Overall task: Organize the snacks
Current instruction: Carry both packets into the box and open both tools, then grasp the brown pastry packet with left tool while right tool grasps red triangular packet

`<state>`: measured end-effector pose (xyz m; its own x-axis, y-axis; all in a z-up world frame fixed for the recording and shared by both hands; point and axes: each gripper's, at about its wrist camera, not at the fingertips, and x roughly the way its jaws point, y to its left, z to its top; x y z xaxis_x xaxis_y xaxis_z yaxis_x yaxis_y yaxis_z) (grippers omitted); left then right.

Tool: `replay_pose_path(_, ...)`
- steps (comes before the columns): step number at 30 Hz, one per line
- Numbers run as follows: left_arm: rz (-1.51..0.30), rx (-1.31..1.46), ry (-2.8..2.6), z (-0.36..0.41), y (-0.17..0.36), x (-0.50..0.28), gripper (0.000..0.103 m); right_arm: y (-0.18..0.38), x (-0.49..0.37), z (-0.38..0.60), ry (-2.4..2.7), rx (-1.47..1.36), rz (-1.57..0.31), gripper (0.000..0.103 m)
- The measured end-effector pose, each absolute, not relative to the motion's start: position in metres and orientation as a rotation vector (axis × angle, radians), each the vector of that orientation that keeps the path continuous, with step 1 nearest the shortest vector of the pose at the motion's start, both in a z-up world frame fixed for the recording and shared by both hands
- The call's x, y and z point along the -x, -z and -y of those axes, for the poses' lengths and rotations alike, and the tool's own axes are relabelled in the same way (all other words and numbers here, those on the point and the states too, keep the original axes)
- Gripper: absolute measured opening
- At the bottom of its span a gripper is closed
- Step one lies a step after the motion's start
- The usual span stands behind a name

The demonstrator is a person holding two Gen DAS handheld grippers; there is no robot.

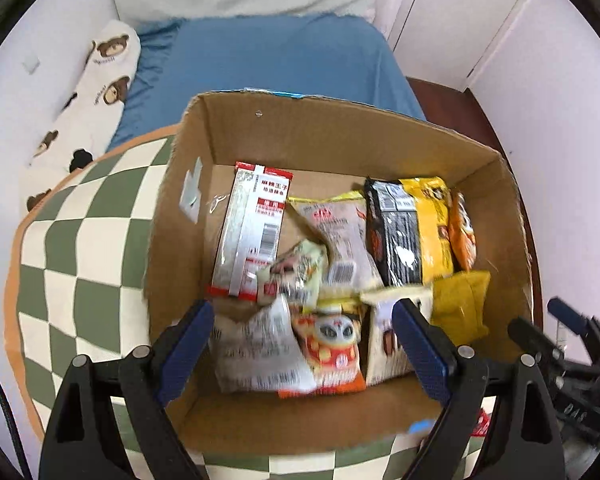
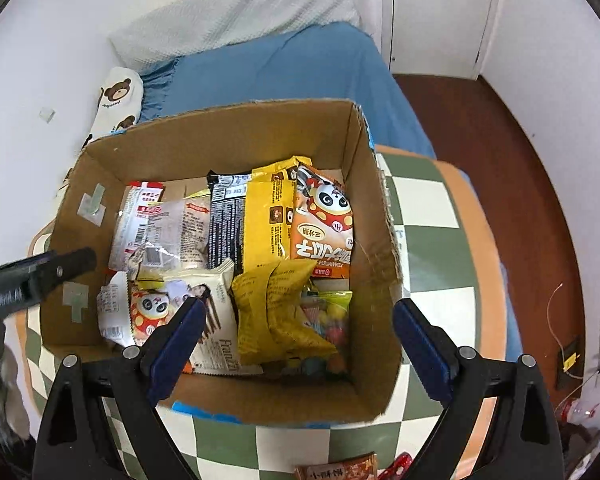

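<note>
A: Where do the snacks lie from the tools?
B: Both hang over the cardboard box (image 2: 228, 128), fingers spread wide and holding nothing. Just ahead of the left gripper (image 1: 303, 344), between its blue pads, lies a panda-print packet (image 1: 332, 344); farther ahead is a red-and-silver packet (image 1: 252, 232), and ahead to its right a black-and-yellow bag (image 1: 412, 228).

A: And from the right one?
B: Ahead of the right gripper (image 2: 296, 342) sits a crumpled yellow bag (image 2: 276, 308), with a bag of coloured candies (image 2: 328, 320) beside it, under its edge I think; the blur makes that hard to judge. Beyond them leans an orange panda packet (image 2: 324, 228). Its left finger overlaps a cream wafer packet (image 2: 216, 320).

A: The surface?
B: The box rests on a green-and-cream checkered cushion (image 2: 428, 248). Near the right gripper's base, outside the box, a brown snack packet (image 2: 340, 468) lies on it.

A: The room?
B: A bed with a blue sheet (image 1: 268, 56), a bear-print pillow (image 1: 100, 92), and dark red floor (image 2: 500, 140).
</note>
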<state>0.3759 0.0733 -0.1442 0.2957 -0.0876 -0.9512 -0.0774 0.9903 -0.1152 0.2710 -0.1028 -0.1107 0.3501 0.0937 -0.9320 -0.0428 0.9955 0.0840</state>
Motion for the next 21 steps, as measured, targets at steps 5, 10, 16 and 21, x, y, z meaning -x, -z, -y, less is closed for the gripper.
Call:
replay_pose_path(5, -1.194, 0.108, 0.01, -0.061, 0.12, -0.338, 0.091, 0.089, -0.245, 0.1, -0.089, -0.039, -1.159, 0.097)
replay_pose_path(10, -1.122, 0.095, 0.008, -0.054, 0.095, -0.306, 0.091, 0.063, -0.213, 0.1, -0.081, -0.033, -1.095, 0.097)
replay_pose_path(16, -1.05, 0.091, 0.003, -0.048, 0.068, -0.271, 0.091, 0.032, -0.177, 0.099, -0.071, -0.018, -1.027, 0.097)
replay_pose_path(21, -0.996, 0.073, -0.005, -0.044, 0.049, -0.243, 0.091, 0.006, -0.146, 0.099, -0.069, -0.019, -0.969, 0.098)
